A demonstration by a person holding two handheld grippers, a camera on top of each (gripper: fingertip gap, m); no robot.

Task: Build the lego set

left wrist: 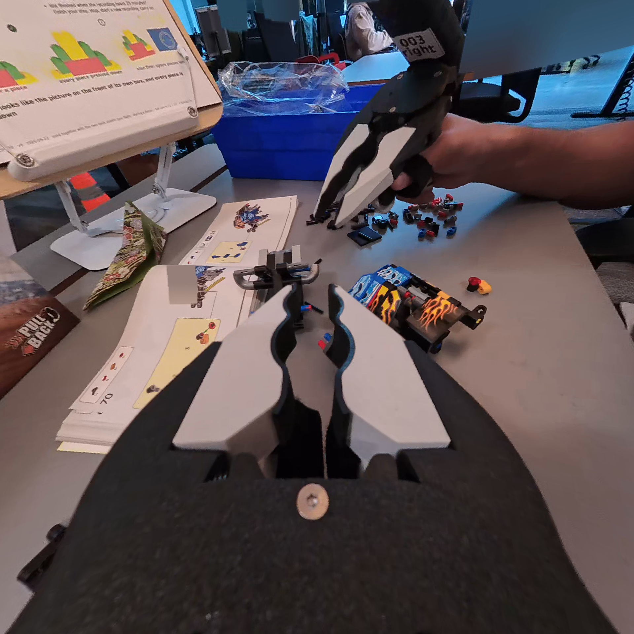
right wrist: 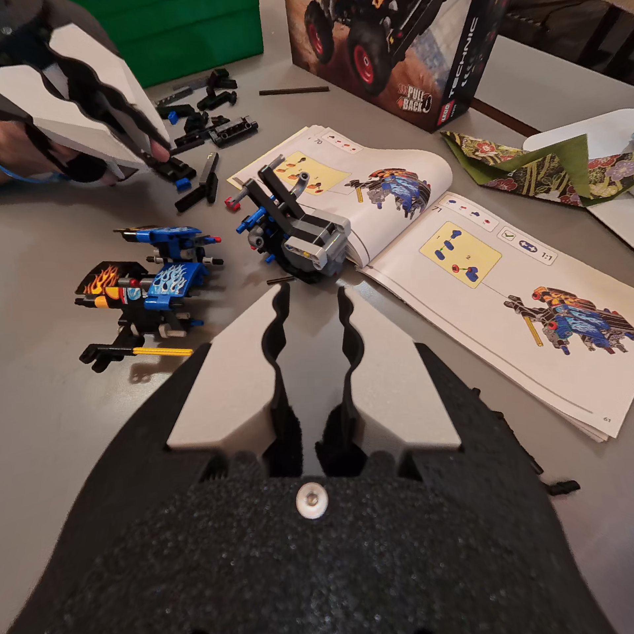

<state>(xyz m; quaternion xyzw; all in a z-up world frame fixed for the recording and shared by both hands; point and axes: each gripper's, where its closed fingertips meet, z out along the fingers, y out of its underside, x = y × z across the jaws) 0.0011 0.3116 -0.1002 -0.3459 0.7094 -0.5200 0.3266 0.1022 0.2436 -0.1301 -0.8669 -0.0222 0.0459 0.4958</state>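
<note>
A grey and black lego chassis (left wrist: 278,274) with blue pins stands at the edge of the open instruction booklet (left wrist: 171,343). My left gripper (left wrist: 312,291) is open and empty, with its tips just short of the chassis. A blue and black body part with flame stickers (left wrist: 411,305) lies to its right. My right gripper (left wrist: 322,221) hangs over a pile of small red, blue and black pieces (left wrist: 422,216). In the right wrist view, the right gripper (right wrist: 310,290) is open and empty, pointing at the chassis (right wrist: 302,236). The flame body (right wrist: 144,288) lies to its left, and the left gripper (right wrist: 157,154) is at the upper left.
A blue bin (left wrist: 281,144) with plastic bags stands at the back, and an instruction stand (left wrist: 96,85) at the left. The set's box (right wrist: 394,51), a green bin (right wrist: 192,37), a pile of black beams (right wrist: 206,116) and patterned paper (right wrist: 535,168) lie around. A red-yellow piece (left wrist: 480,285) lies alone. The left gripper's tips are roughly 12 cm from the right gripper's.
</note>
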